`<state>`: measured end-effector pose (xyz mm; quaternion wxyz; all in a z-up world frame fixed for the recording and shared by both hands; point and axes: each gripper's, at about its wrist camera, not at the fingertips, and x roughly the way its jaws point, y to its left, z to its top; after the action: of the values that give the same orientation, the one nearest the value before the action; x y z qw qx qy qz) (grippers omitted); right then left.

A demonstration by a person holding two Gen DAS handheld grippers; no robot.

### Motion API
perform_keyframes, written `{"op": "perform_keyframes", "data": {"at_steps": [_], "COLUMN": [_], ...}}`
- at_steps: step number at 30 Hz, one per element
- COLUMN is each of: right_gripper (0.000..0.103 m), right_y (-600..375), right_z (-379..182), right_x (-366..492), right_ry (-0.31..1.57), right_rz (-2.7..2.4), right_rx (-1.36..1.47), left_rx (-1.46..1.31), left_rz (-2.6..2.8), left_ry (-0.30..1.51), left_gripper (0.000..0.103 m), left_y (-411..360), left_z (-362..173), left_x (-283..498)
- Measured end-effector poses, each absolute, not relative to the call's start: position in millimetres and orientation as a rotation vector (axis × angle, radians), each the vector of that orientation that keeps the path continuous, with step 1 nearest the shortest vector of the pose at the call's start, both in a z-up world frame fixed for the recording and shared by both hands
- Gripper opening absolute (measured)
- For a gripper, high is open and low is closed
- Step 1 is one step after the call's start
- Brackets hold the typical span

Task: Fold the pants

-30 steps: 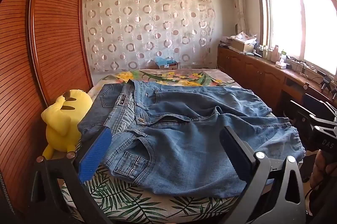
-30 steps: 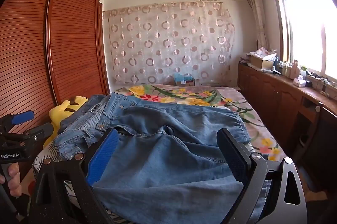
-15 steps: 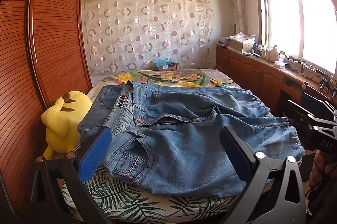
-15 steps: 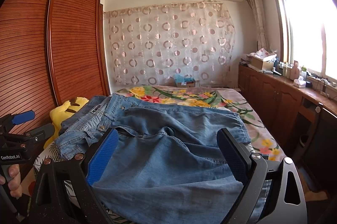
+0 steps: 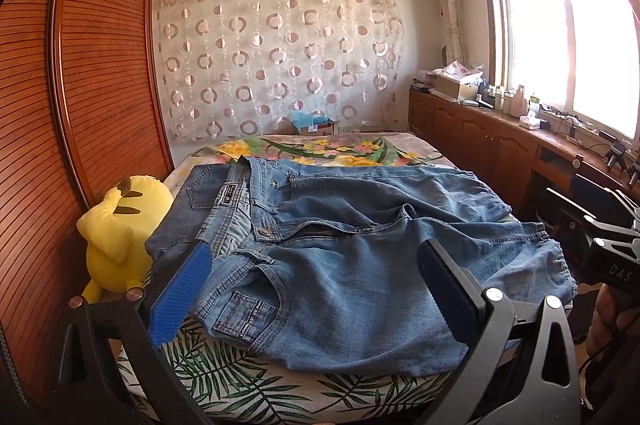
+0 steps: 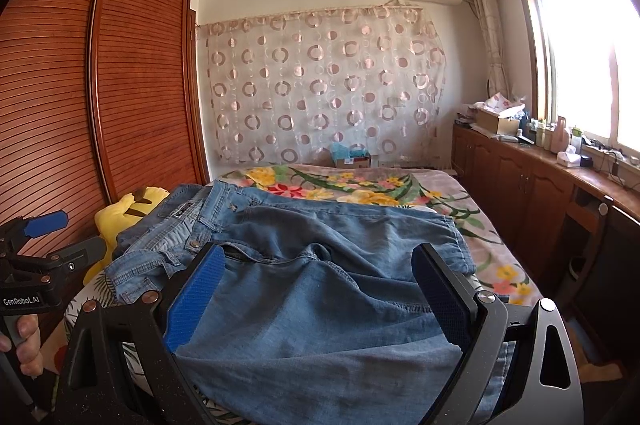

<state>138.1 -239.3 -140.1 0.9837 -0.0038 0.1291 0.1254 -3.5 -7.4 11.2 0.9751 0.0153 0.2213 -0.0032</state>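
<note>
Jeans (image 5: 360,249) spread rumpled at near edge of bed (image 5: 344,149), unfolded. Left gripper (image 5: 312,289), right gripper (image 6: 316,289) spread wide, empty. All folds remaining.

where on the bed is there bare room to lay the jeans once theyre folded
The far half of the bed is bare floral sheet, bordered by the jeans in front and the patterned curtain behind. A narrower strip runs along the right edge beside the wooden cabinets. The near-left corner is crowded by the yellow plush toy and the waistband.
</note>
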Motion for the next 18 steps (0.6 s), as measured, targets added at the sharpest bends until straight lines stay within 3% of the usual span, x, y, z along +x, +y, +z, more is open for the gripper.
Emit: {"op": "perform_keyframes", "data": {"at_steps": [18], "right_gripper": [0.095], "right_y": [-238.9], "right_z": [-140.5], "right_x": [137.7], "right_ry": [0.254], "right_rz": [0.255], "right_rx": [-0.007], "left_rx": [0.036], "left_rz": [-0.011], "left_ry": [0.439], "left_gripper": [0.103], "left_y": [-13.1], "left_z": [19.1], "left_x": [-6.7]}}
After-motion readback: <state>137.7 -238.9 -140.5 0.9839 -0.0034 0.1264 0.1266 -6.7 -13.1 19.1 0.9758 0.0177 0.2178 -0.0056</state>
